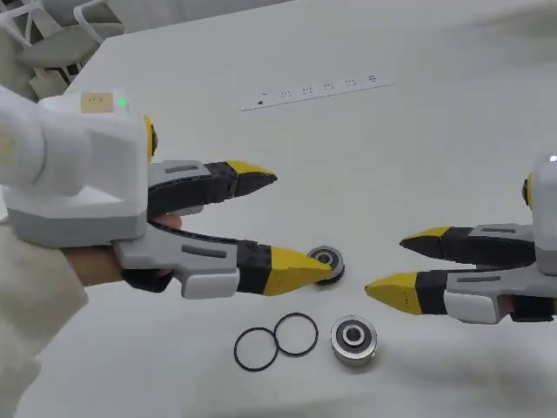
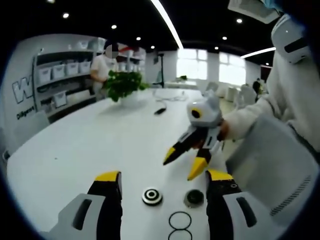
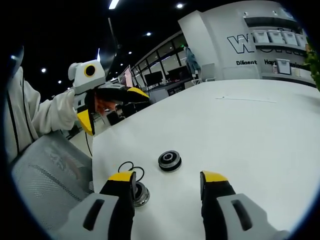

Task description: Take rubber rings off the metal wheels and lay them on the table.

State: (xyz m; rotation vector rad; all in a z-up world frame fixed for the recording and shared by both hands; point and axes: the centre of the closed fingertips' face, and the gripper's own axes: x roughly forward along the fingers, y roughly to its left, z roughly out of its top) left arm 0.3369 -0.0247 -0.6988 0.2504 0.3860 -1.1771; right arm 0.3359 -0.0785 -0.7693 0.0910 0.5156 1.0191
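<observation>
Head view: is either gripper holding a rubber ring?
No: both rubber rings lie flat on the table, while the left gripper and right gripper are open and empty.

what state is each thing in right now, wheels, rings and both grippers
far wheel: lying flat, dark rubber on its rim
near wheel: lying flat, rim bare metal
rubber rings: two, off the wheels, flat on the table, touching each other
left gripper: open, holding nothing
right gripper: open, holding nothing
</observation>
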